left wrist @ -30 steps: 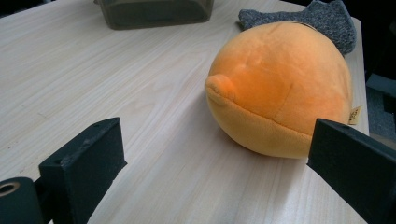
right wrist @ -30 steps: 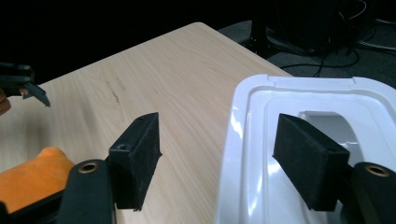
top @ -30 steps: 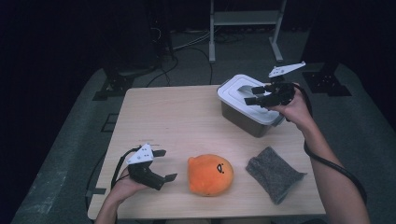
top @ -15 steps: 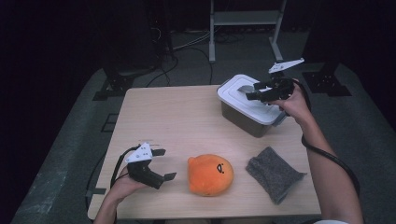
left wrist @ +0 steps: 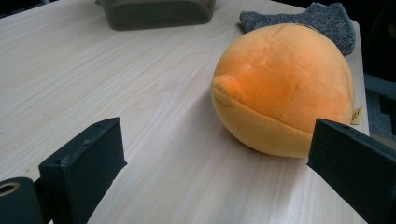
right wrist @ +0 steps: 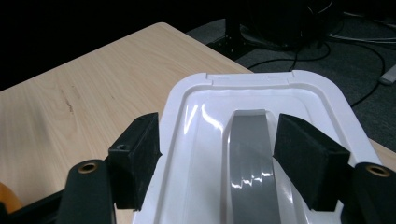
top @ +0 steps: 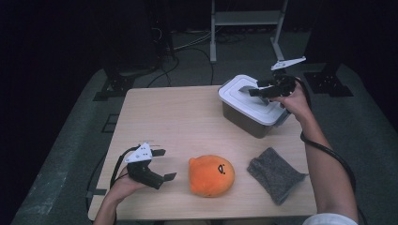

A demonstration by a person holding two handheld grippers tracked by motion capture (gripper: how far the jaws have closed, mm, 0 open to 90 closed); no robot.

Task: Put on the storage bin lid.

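Observation:
An orange round plush (top: 211, 174) lies near the table's front edge, with a grey cloth (top: 276, 173) to its right. My left gripper (top: 166, 164) rests open just left of the plush; in the left gripper view its jaws (left wrist: 219, 172) stand wide apart with the plush (left wrist: 285, 88) ahead and to the right, untouched. At the back right stands a dark box with a white lid (top: 248, 101). My right gripper (top: 256, 90) hovers open over that lid (right wrist: 187, 140), one jaw on each side of its grey handle (right wrist: 252, 154).
The wooden table (top: 178, 117) is bare across its left and middle. Dark floor with cables and stand legs (top: 112, 84) surrounds it. In the left gripper view the cloth (left wrist: 308, 21) and the box (left wrist: 159, 11) lie beyond the plush.
My right gripper has shifted slightly left over the lid toward its handle. The left gripper, plush and cloth have stayed in place.

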